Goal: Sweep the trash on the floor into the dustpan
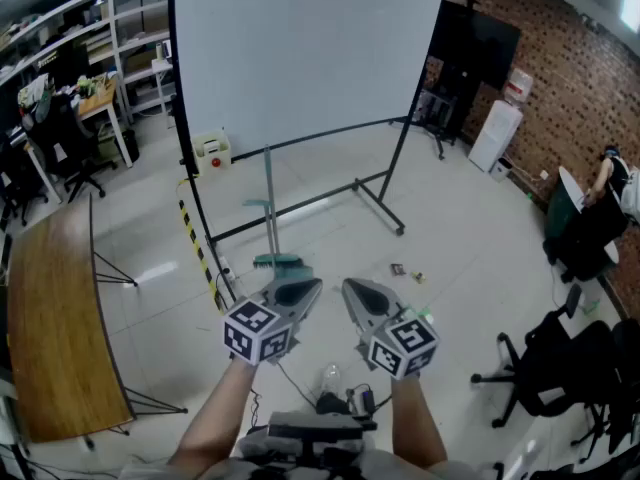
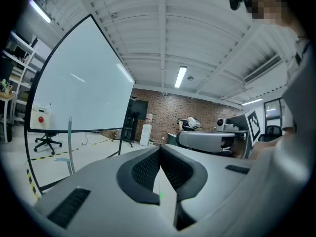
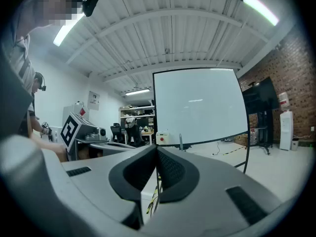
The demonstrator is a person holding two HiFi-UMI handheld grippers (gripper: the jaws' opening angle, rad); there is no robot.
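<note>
Both tools were held level and side by side low in the head view, and each was pressed together with nothing between its jaws: the left tool [image 1: 300,290] showed its dark pads meeting in its own gripper view, and the right tool [image 1: 357,293] showed the same in its own. No sweeping looked to be under way yet. The broom and dustpan set [image 1: 271,208] stood on the floor [image 1: 460,218] just beyond the left tool's tip and a little to its left, in front of the big whiteboard [image 1: 300,48]. Its long axis was upright, with a teal head [image 1: 279,262] at the bottom. Only one pole could be made out clearly, so whether broom and dustpan were clipped together could not be told. The trash lay to the right of the set and beyond the right tool, towards the far right. Two small pieces could be counted, one darker [image 1: 398,268] and one paler [image 1: 419,277], near each other and well apart from the set. The left tool was the nearer to the pole and the right tool the nearer to the trash. The coming reach would probably go forward and slightly left to the upright handle, and the left tool would have to spread first.
</note>
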